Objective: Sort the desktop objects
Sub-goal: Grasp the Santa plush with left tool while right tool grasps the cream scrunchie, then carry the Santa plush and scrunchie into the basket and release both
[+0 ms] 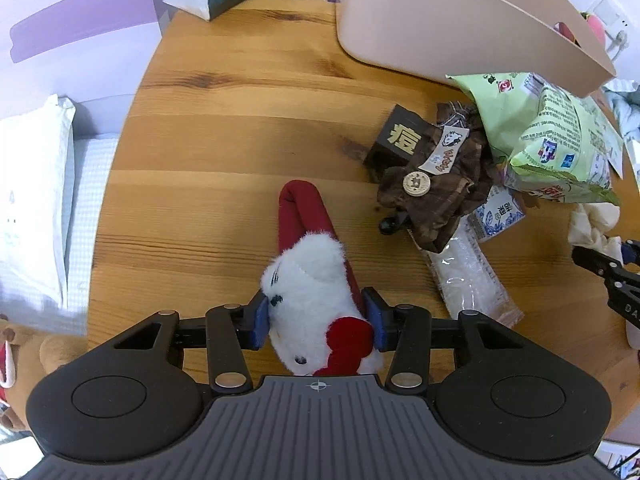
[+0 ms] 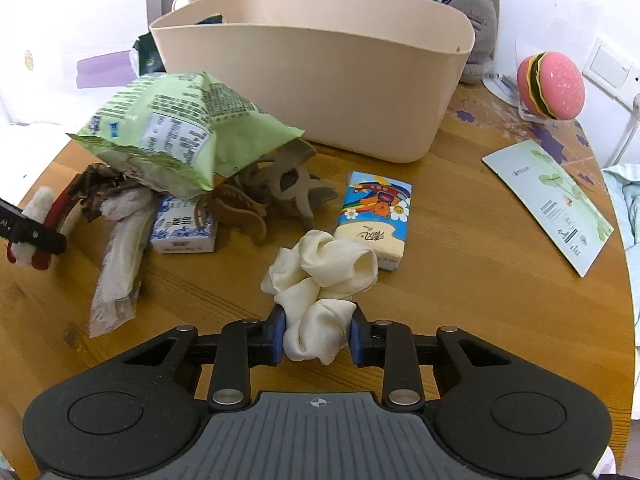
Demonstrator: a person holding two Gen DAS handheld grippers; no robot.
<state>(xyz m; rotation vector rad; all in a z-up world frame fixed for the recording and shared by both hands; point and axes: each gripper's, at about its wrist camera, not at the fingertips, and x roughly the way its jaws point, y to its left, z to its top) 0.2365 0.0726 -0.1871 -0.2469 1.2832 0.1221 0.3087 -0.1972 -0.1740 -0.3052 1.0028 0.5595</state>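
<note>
Wooden table (image 2: 460,240), left tongs (image 1: 316,320) pinching half-hidden plush clip (image 1: 312,280), right tongs (image 2: 319,338) pinching cream scrunchie (image 2: 320,276).

dark box (image 1: 398,140): "痘" | gripper base (image 1: 626,307): "DA"

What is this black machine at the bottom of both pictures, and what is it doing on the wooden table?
It is no robot. A person holds a two-finger gripper in each hand, and a small fisheye camera on each gripper looks forward along its fingers, so each picture shows one gripper from behind.

In the left wrist picture, the left gripper is closed on a white and red plush hair clip. In the right wrist picture, the right gripper is closed on a cream satin scrunchie.

On the round wooden table lie a green snack bag, a brown claw hair clip, a colourful tissue pack and a pale green card. Behind them stands a beige plastic bin, probably where sorted things go.
</note>
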